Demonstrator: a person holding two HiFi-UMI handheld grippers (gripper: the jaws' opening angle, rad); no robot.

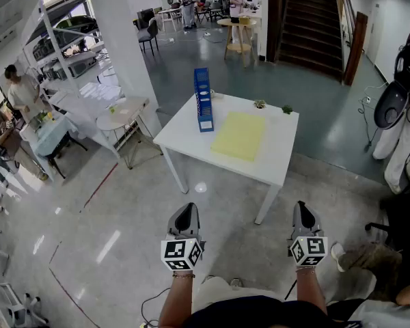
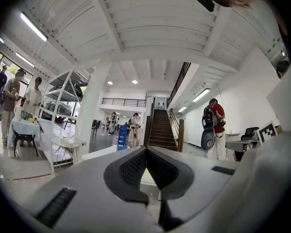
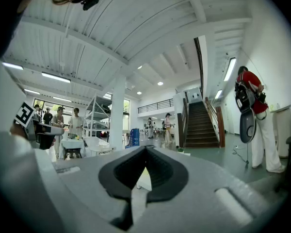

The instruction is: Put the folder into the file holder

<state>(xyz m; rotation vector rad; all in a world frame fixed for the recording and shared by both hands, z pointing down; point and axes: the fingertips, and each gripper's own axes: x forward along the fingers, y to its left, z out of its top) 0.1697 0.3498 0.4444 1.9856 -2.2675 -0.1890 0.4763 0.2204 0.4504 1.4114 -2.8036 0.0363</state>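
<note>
Pale yellow folder (image 1: pixel 240 135) flat on my white table (image 1: pixel 184 137) beside upright blue file holder (image 1: pixel 203 99); my left gripper (image 1: pixel 183 219) and right gripper (image 1: pixel 305 216) both closed, empty.

Both arms are stuck straight out in front of me, left forearm (image 1: pixel 178 298) and right forearm (image 1: pixel 311 291) roughly parallel. My left hand-held gripper (image 1: pixel 184 210) and right hand-held gripper (image 1: pixel 303 207) sit side by side, well short of the bench (image 1: pixel 273 157), both pointing level at it. Jaws on each are pressed together, nothing between them. Marker cubes face up at me.
</note>
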